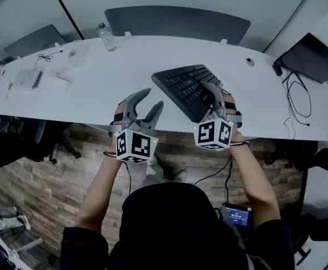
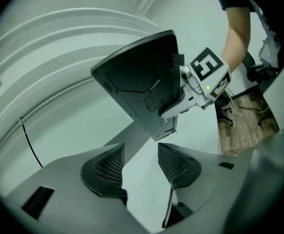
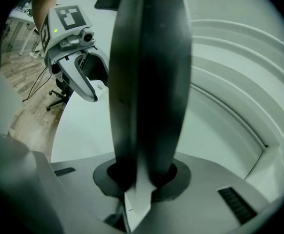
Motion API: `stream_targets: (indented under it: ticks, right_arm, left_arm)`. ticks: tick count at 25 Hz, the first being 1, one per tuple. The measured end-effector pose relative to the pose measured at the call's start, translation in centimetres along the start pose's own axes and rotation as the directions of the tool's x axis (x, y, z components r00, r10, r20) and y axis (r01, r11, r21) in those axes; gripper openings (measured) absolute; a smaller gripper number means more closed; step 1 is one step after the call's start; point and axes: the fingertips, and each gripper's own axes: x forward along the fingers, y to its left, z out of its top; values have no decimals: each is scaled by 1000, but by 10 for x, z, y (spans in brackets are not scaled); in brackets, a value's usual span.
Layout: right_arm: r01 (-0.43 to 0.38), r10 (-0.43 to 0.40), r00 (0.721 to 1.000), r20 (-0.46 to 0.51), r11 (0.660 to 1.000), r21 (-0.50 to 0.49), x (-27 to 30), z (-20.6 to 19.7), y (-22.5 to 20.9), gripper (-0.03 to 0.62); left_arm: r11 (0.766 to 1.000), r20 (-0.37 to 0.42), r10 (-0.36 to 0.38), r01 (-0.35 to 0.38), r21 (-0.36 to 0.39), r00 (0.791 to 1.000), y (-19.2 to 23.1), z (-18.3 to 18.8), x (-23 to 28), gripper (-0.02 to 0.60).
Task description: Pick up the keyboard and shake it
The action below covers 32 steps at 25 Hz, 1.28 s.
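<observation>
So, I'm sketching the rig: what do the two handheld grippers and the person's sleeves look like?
The left gripper and right gripper have curved grey jaws with dark meshed pads and a white cube bearing black square markers. Thin black cables trail off. Sleeves are dark.

The person wears a dark top with short sleeves (image 1: 82,245). The left gripper (image 1: 152,98) and right gripper (image 1: 216,91) have pale grey, curved shells, each backed by a white cube (image 1: 134,145) printed with black square markers and dotted with small green lights. Dark ribbed pads (image 2: 107,167) line the jaws, and thin black cables (image 1: 127,175) trail below the wrists.
</observation>
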Motion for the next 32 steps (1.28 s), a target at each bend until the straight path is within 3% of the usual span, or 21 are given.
stream_targets:
  ticks: [4, 10, 12, 13, 17, 22, 23, 26, 28, 30, 32]
  right_arm:
    - [7, -7, 1000, -9, 1000, -29, 8, -8, -3, 74]
    - [24, -25, 999, -21, 998, -58, 15, -18, -12, 74]
    - [30, -32, 999, -26, 997, -69, 18, -21, -14, 74]
    - [31, -33, 999, -28, 997, -77, 19, -23, -15, 74]
    - [39, -43, 998, -35, 993, -108, 24, -32, -18, 74]
    - [45, -53, 997, -48, 987, -155, 32, -39, -19, 74]
    - [44, -53, 997, -51, 985, -166, 34, -41, -18, 74]
    - [42, -55, 997, -62, 980, -197, 38, -46, -15, 74]
    - [43, -59, 996, -64, 974, -224, 40, -46, -13, 74]
    - [48, -65, 996, -57, 966, -253, 42, -45, -9, 74]
    - [56, -71, 996, -47, 960, -273, 43, -43, -6, 74]
  left_arm:
    - [982, 27, -78, 81, -173, 997, 0, 2, 6, 240]
    - [940, 58, -155, 166, -299, 986, 0, 4, 12, 272]
    - [918, 79, -170, 187, -349, 982, 1, 7, 13, 280]
    - [896, 95, -179, 202, -394, 979, 2, 9, 13, 281]
    - [740, 192, -209, 284, -610, 959, 12, 24, 10, 282]
    - [599, 273, -281, 391, -699, 920, 3, 34, 6, 281]
    - [554, 298, -291, 414, -722, 909, 2, 36, 5, 281]
    - [369, 385, -293, 475, -799, 875, 6, 40, 0, 281]
    - [262, 425, -290, 498, -827, 858, 9, 42, -2, 281]
    - [195, 452, -287, 513, -836, 845, 8, 43, -2, 281]
    - [160, 467, -284, 521, -838, 837, 7, 44, -3, 281]
